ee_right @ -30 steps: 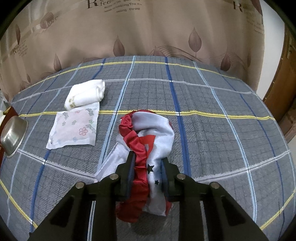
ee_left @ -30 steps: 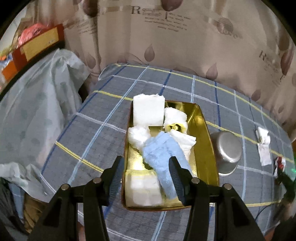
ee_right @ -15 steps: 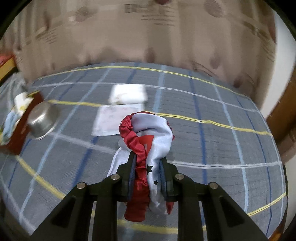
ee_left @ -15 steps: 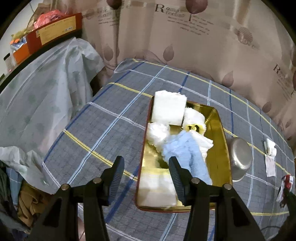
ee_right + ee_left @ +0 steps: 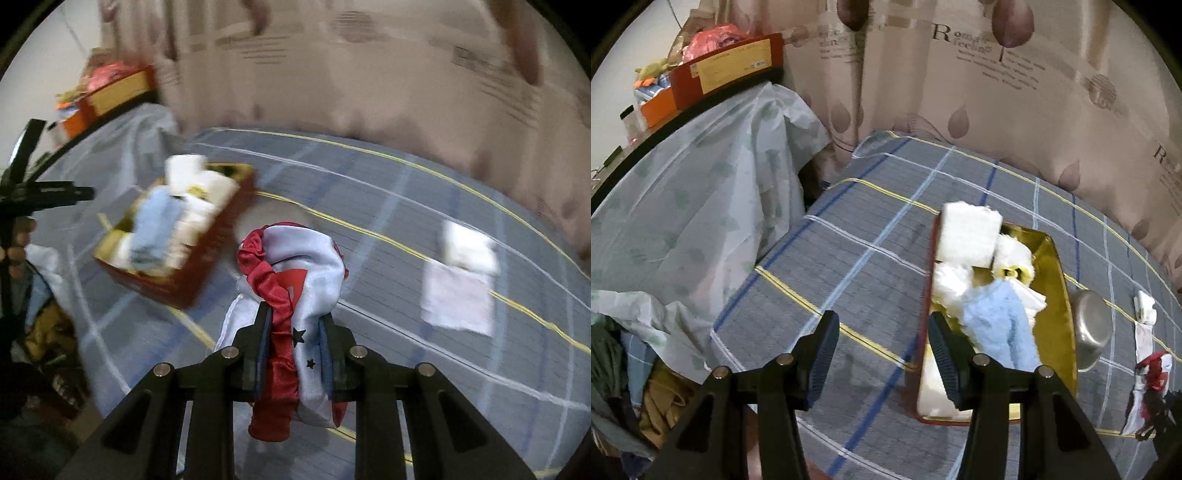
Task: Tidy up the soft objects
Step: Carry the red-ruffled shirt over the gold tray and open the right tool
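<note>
My right gripper [image 5: 295, 325] is shut on a red and white satin cloth [image 5: 295, 266] with black stars and holds it above the plaid table. The cloth also shows far right in the left wrist view [image 5: 1152, 373]. A gold-lined red tray [image 5: 1056, 258] holds white towels and a light blue towel [image 5: 997, 328]; it shows blurred at the left in the right wrist view [image 5: 207, 254]. My left gripper [image 5: 882, 354] is open and empty, above the table just left of the tray's near end.
A steel bowl [image 5: 1093, 328] sits right of the tray. A folded white cloth and a flat floral cloth [image 5: 458, 291] lie on the table. A plastic-covered shelf [image 5: 687, 192] with boxes stands at the left, with clothes piled below it.
My right gripper has lifted the satin cloth and swung left toward the tray. My left gripper has drawn back and left, away from the tray, still open.
</note>
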The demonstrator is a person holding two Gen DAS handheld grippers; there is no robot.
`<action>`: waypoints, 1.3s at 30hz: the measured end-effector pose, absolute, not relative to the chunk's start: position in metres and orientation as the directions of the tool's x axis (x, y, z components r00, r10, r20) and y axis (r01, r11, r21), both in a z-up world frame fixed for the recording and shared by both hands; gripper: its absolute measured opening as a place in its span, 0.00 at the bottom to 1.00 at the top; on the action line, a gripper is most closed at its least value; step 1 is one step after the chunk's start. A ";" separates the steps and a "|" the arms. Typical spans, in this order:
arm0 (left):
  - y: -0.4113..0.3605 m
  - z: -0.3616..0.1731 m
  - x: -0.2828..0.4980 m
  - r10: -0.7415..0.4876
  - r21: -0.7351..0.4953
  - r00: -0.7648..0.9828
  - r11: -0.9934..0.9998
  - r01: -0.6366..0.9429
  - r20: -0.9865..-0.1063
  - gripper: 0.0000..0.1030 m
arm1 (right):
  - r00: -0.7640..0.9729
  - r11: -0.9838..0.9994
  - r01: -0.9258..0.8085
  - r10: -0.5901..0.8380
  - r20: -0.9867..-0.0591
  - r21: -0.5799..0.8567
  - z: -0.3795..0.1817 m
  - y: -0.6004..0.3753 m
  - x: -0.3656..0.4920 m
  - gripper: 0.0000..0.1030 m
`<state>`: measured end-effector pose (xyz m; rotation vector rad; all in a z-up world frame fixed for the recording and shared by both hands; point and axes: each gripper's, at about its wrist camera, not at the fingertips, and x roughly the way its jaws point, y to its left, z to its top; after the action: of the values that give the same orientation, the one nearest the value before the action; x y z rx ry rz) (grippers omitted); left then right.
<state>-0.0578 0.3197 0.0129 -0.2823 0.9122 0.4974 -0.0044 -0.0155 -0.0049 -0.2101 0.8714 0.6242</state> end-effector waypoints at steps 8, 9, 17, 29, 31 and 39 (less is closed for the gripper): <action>0.353 0.016 -0.072 0.327 -0.020 0.482 0.811 -0.585 -0.813 0.50 | 0.400 0.703 -0.701 0.529 -0.748 0.122 0.004 0.073 0.005 0.20; 0.356 0.016 -0.073 0.327 -0.025 0.480 0.806 -0.591 -0.814 0.50 | 0.393 0.695 -0.707 0.539 -0.745 0.129 0.005 0.084 0.009 0.20; 0.376 0.012 -0.081 0.303 -0.069 0.469 0.778 -0.624 -0.829 0.50 | 0.344 0.655 -0.736 0.577 -0.741 0.169 0.005 0.156 0.043 0.21; 0.379 0.007 -0.079 0.281 -0.087 0.479 0.786 -0.613 -0.832 0.50 | 0.314 0.646 -0.746 0.556 -0.769 0.163 -0.012 0.223 0.078 0.25; 0.381 0.005 -0.079 0.277 -0.088 0.474 0.785 -0.614 -0.836 0.50 | 0.314 0.648 -0.746 0.544 -0.779 0.152 -0.017 0.227 0.081 0.27; 0.385 -0.004 -0.077 0.266 -0.088 0.449 0.775 -0.626 -0.853 0.50 | 0.345 0.667 -0.740 0.493 -0.799 0.092 -0.029 0.231 0.080 0.46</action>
<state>-0.0767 0.3850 -0.0045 -0.4240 0.9564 0.5721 0.0799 0.2305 -0.0290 -0.3093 0.9119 0.8169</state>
